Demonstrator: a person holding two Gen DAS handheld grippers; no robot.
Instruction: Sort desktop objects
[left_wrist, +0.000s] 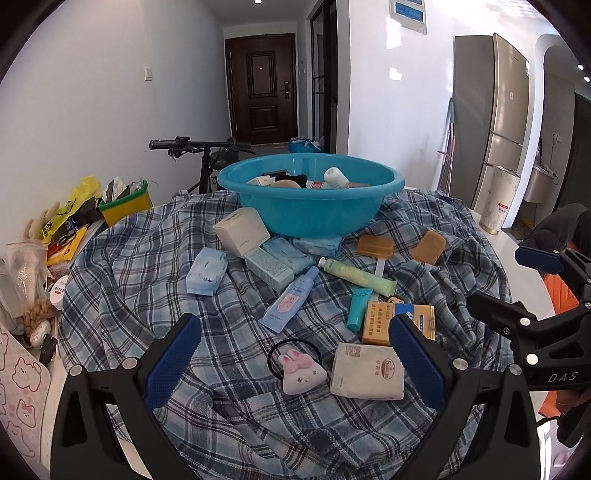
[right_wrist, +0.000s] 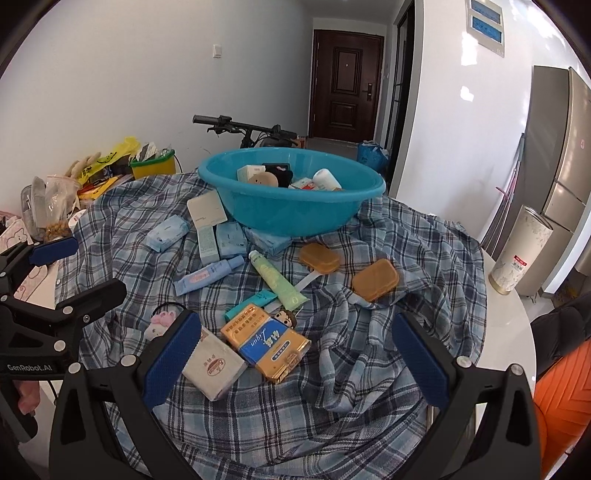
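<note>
While both tools hang above the near half of the table, neither holds anything: the left gripper (left_wrist: 295, 354) has its 2 blue pads spread wide, and the right gripper (right_wrist: 295, 354) is spread just as wide. Between the left gripper's fingers lie a pink plush hair tie (left_wrist: 300, 369) and a beige packet (left_wrist: 366, 371), side by side on the plaid cloth (left_wrist: 147, 258). The right gripper frames a patch of rumpled cloth that is mostly bare, with an orange and blue packet (right_wrist: 266, 341) at its left side; the beige packet sits partly behind its left pad.

Toward the far edge stands the turquoise basin (left_wrist: 310, 206), already holding several small boxes and a white bottle. Against its near wall crowd a beige box (left_wrist: 242, 230) and 4 pale blue boxes (left_wrist: 207, 270). Nearer the middle lie a blue tube (left_wrist: 290, 299), a green tube (left_wrist: 356, 277) and a small teal tube (left_wrist: 358, 308), the last touching the orange and blue packet. 2 brown pads (right_wrist: 319, 258) rest to the right, apart from the rest.

Open room is best on the right, where cloth folds run to the white table edge (right_wrist: 517, 332) with only a white canister (right_wrist: 522, 251) near the rim. Along the left edge, bags and a yellow bin (left_wrist: 125, 205) crowd the border.
</note>
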